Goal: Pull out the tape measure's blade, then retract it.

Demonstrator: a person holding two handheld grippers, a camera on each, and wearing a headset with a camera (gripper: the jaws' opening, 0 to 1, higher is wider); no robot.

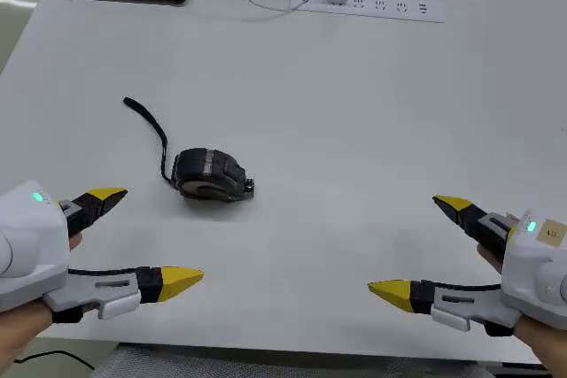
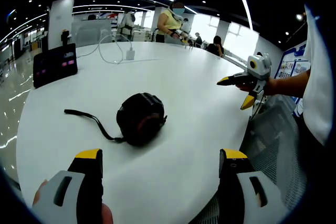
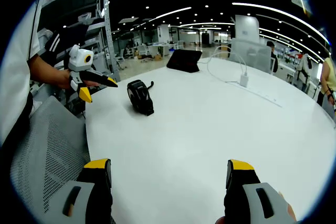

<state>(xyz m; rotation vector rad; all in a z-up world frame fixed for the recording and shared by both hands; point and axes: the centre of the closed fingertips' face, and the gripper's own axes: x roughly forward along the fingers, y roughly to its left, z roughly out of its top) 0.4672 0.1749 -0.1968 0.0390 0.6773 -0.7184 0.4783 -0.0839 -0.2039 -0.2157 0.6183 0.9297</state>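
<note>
My left claw (image 1: 158,235) and right claw (image 1: 406,244) are both spread wide, holding nothing. Tape measure (image 1: 210,175) is lying on the white table (image 1: 354,112), nearer my left one.

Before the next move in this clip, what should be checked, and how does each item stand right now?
1. Left gripper open, empty: ok.
2. Right gripper open, empty: ok.
3. Tape measure lying free on the table, touched by neither gripper: ok.
4. Blade hook seated against the tape measure, nothing pulled out: ok.
5. Strap trails away from the hook end: ok.
6. Blade lock released: cannot tell.
</note>
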